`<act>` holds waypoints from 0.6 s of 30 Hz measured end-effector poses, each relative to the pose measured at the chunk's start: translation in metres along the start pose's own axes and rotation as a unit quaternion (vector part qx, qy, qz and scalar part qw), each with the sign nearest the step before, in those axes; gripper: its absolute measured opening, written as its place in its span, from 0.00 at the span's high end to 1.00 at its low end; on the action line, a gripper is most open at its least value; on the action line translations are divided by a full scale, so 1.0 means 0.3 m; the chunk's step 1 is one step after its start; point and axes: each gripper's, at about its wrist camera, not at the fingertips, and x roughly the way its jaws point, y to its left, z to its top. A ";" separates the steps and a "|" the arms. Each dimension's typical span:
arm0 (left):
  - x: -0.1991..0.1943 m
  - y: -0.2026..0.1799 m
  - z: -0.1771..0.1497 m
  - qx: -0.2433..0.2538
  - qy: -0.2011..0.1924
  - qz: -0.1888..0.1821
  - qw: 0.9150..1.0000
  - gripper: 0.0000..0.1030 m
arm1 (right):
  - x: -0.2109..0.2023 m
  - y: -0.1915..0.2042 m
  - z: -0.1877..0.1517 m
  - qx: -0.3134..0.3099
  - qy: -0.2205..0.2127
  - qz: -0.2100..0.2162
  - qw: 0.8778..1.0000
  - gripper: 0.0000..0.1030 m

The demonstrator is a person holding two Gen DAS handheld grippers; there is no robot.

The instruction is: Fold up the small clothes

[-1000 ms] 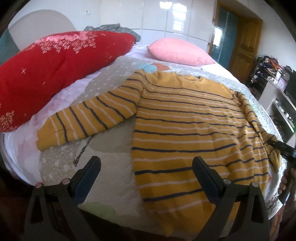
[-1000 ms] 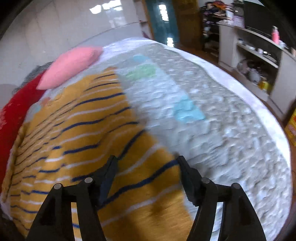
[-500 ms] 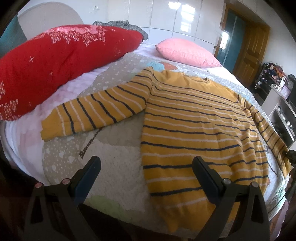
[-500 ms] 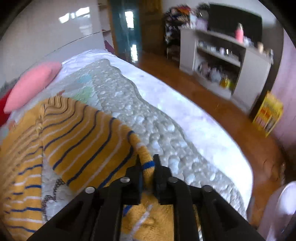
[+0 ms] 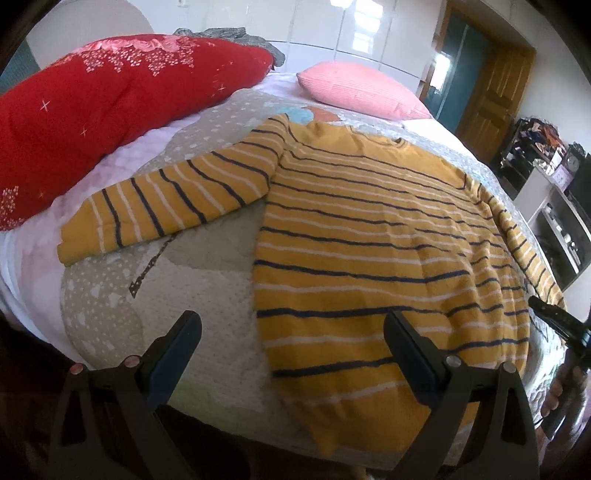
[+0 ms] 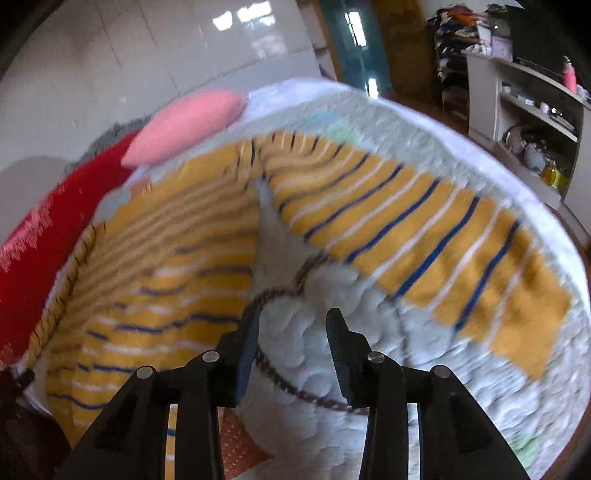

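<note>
A small yellow sweater (image 5: 369, 236) with navy and white stripes lies flat, front up, on the quilted bed (image 5: 110, 302), both sleeves spread out. My left gripper (image 5: 291, 332) is open and empty, hovering above the hem at the bed's near edge. My right gripper (image 6: 291, 325) is open and empty, above bare quilt (image 6: 369, 332) between the sweater's body (image 6: 166, 280) and its right sleeve (image 6: 424, 240), which lies stretched out towards the bed's edge. The right gripper also shows at the far right of the left wrist view (image 5: 554, 321).
A big red pillow (image 5: 110, 103) and a pink pillow (image 5: 358, 88) lie at the head of the bed. Grey cloth (image 5: 229, 35) lies behind the red pillow. Shelves (image 6: 535, 122) and a wooden door (image 5: 487, 96) stand beyond the bed's right side.
My right gripper held the right sleeve's cuff half a second ago; it has let go and opened, and the sleeve now lies stretched out flat. The left gripper has barely moved.
</note>
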 end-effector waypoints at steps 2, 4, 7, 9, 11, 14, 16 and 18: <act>0.006 -0.003 -0.002 0.003 0.003 0.002 1.000 0.04 | 0.029 0.000 0.009 -0.002 -0.002 0.000 1.000 0.52; 0.015 0.002 -0.003 -0.001 0.006 0.002 1.000 0.04 | 0.032 0.004 0.010 -0.006 -0.001 0.010 1.000 0.38; 0.025 0.008 -0.004 -0.009 0.011 0.000 1.000 0.04 | 0.039 0.030 0.008 -0.016 0.001 0.013 1.000 0.26; 0.027 0.006 -0.007 -0.009 0.012 -0.002 1.000 0.04 | 0.048 0.040 0.008 -0.016 -0.005 0.012 1.000 0.21; 0.026 0.002 -0.008 -0.006 0.012 -0.002 1.000 0.04 | 0.046 0.046 0.000 -0.008 -0.012 0.015 1.000 0.18; 0.025 0.005 -0.006 -0.007 0.010 -0.003 1.000 0.04 | 0.048 0.036 -0.004 0.013 -0.027 0.027 0.999 0.14; 0.024 0.009 -0.006 -0.009 0.009 -0.003 1.000 0.04 | 0.047 0.027 -0.010 0.026 -0.042 0.039 0.998 0.10; 0.026 0.012 -0.007 -0.012 0.009 -0.002 1.000 0.04 | 0.045 0.023 -0.015 0.034 -0.050 0.047 0.997 0.09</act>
